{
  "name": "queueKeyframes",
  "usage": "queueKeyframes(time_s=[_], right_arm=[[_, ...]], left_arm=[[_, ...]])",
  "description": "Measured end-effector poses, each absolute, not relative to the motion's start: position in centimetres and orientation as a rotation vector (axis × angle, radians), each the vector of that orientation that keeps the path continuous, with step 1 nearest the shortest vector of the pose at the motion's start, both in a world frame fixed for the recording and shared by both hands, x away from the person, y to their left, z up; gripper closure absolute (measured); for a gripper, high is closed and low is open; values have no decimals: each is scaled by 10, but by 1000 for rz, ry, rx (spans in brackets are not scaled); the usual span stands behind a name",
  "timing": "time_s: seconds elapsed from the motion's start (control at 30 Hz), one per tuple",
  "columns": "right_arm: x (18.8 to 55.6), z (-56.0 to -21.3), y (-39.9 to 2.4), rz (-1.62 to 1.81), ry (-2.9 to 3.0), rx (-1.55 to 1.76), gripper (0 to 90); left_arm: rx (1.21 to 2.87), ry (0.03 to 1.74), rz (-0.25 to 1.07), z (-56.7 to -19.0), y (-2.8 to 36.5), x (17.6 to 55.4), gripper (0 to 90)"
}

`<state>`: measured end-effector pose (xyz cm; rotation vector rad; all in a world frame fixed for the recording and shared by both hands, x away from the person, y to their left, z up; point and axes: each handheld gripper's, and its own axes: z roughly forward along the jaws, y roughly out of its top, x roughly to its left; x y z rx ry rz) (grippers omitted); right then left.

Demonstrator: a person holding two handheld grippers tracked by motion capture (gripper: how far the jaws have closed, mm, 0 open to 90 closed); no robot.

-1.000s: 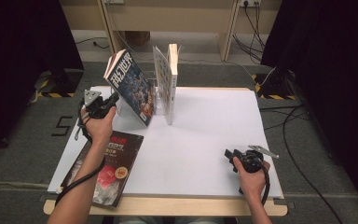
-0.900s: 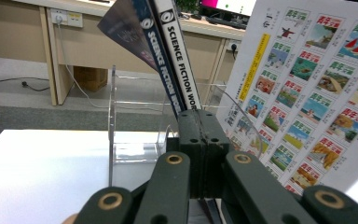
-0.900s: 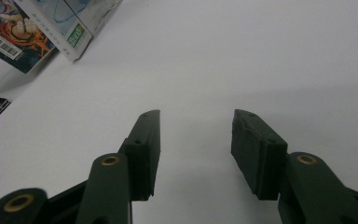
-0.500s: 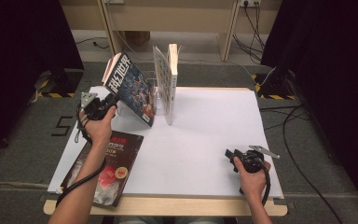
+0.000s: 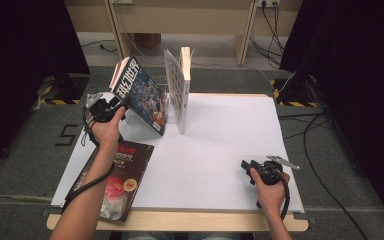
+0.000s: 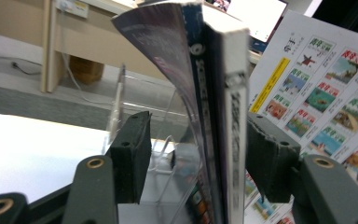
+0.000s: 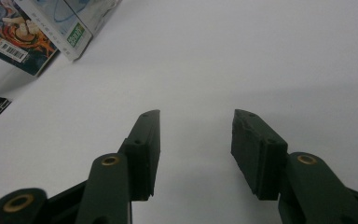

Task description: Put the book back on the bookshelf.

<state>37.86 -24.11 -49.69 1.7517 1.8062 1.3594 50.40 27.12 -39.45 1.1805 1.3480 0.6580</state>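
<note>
The left claw (image 5: 121,106) has just been opening, and the leaning book (image 5: 141,95) is standing between its spread jaws, nearer one pad, its spine (image 6: 233,116) facing the claw. The right claw (image 5: 245,166) is resting open on the white counter (image 5: 220,145), well away from the book.

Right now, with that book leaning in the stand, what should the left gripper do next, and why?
Probably draw the left gripper straight back off the book. Its jaws have just been opening, with the book between them and a clear gap at one pad. The book leans against the clear stand beside the white book, so it seems placed.
</note>
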Motion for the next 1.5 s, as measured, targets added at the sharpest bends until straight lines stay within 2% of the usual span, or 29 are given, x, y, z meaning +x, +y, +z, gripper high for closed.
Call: queueKeyframes(time_s=[0.23, 0.43, 0.67, 0.87, 1.07, 1.27, 1.4, 1.5], right_arm=[[379, -498, -242, 1362, 1805, 1762, 530], [380, -498, -242, 1366, 1812, 1764, 528], [380, -498, -243, 1367, 1816, 1772, 527], [380, -498, -244, 1374, 1811, 1765, 529], [380, -498, -245, 1376, 1813, 1758, 531], [380, -498, -244, 1372, 1822, 1743, 533], [378, -497, -244, 1376, 1820, 1747, 534], [379, -497, -243, 1375, 1820, 1752, 534]], left_arm=[[1182, 1343, 628, -386, 265, 526, 496], [1208, 1376, 622, -379, 263, 539, 641], [1190, 1434, 563, -370, 260, 548, 752], [1359, 1301, 769, -343, 231, 554, 759], [1330, 1215, 868, -322, 218, 559, 759], [1347, 1218, 901, -353, 213, 559, 757], [1289, 1220, 918, -364, 225, 552, 752], [1296, 1240, 921, -367, 234, 549, 708]])
